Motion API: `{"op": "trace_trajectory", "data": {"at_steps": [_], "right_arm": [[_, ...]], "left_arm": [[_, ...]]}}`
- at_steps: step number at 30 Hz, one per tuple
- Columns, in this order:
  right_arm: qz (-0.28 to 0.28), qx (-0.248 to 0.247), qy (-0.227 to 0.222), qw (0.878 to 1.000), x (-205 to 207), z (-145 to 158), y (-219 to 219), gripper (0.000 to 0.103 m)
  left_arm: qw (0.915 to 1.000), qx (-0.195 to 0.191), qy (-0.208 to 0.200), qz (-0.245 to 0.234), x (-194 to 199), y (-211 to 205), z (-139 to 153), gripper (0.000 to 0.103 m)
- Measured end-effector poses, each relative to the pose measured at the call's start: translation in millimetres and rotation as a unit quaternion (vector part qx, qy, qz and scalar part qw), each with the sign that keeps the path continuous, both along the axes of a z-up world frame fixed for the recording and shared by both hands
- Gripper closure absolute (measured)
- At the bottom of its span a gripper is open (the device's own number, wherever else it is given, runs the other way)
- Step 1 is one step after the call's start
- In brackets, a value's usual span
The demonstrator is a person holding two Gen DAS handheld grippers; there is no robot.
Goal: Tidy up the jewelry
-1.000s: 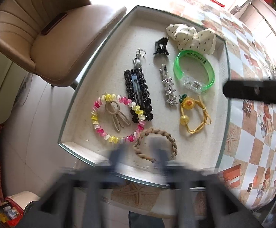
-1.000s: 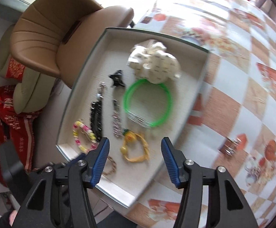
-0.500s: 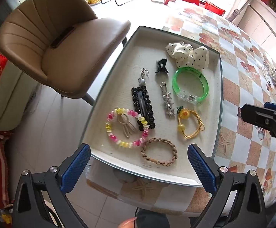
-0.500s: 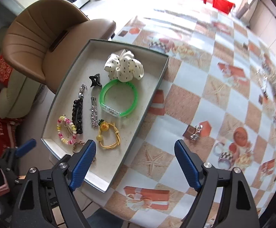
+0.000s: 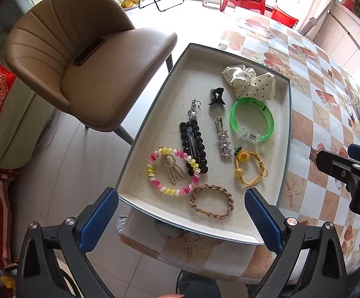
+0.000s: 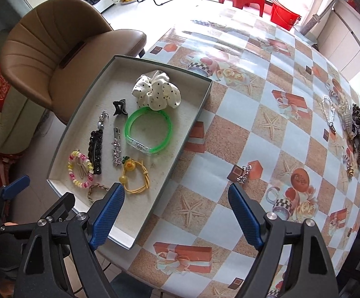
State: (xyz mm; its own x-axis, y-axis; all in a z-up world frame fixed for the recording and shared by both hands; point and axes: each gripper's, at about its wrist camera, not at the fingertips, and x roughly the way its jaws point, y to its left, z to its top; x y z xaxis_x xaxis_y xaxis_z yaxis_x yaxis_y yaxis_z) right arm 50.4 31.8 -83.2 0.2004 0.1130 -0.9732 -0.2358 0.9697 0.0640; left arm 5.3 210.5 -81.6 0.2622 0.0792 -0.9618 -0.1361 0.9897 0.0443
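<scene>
Right wrist view alone shows loose jewelry on tablecloth: silver clip (image 6: 244,173) at centre, tangled pile (image 6: 353,129) at 3 o'clock. Left wrist view shows tray (image 5: 155,104) close up.

Tray holds polka-dot scrunchie (image 5: 249,80) at 12 o'clock, green bangle (image 5: 251,120), black claw clip (image 5: 216,96), star clip (image 5: 223,139), black beaded barrette (image 5: 193,146), pink-yellow coil tie (image 5: 172,171), yellow band (image 5: 250,167), braided band (image 5: 212,204) at 6 o'clock.

Left gripper (image 5: 181,219) jaws wide apart, just been opening, holding nothing. Right gripper (image 6: 177,213) same, above tray edge and tablecloth.

one tray (image 5: 155,104), two bracelets (image 5: 172,171), four clips (image 5: 193,146)
</scene>
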Motion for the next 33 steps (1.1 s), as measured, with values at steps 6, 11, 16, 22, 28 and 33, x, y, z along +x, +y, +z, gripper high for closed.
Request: {"op": "trace_trajectory", "data": {"at_steps": [6, 11, 16, 22, 28, 33], "right_arm": [[0.003, -0.001, -0.001, 1.000, -1.1, 0.8, 2.0, 0.016], [0.008, -0.004, -0.004, 1.000, -1.4, 2.7, 3.9, 0.016], [0.008, -0.005, -0.005, 1.000, -1.5, 3.4, 4.6, 0.016], [0.009, -0.005, -0.005, 1.000, -1.6, 3.2, 4.6, 0.016], [0.009, -0.004, -0.005, 1.000, -2.0, 3.7, 4.9, 0.015], [0.009, -0.004, -0.005, 1.000, -2.5, 4.0, 5.1, 0.016]], "left_arm": [[1.0000, -0.001, 0.000, 0.001, 0.2, 0.9, 1.2, 0.000], [1.0000, 0.000, 0.000, 0.004, 0.7, 2.7, 2.2, 0.000], [1.0000, 0.001, 0.000, 0.006, 1.0, 4.9, 1.8, 0.000], [1.0000, 0.003, 0.002, 0.008, 0.0, 4.8, 0.9, 0.000], [1.0000, 0.003, 0.001, 0.007, 0.0, 5.2, 0.4, 0.000], [1.0000, 0.004, 0.001, 0.008, -1.0, 5.0, 0.5, 0.000]]}}
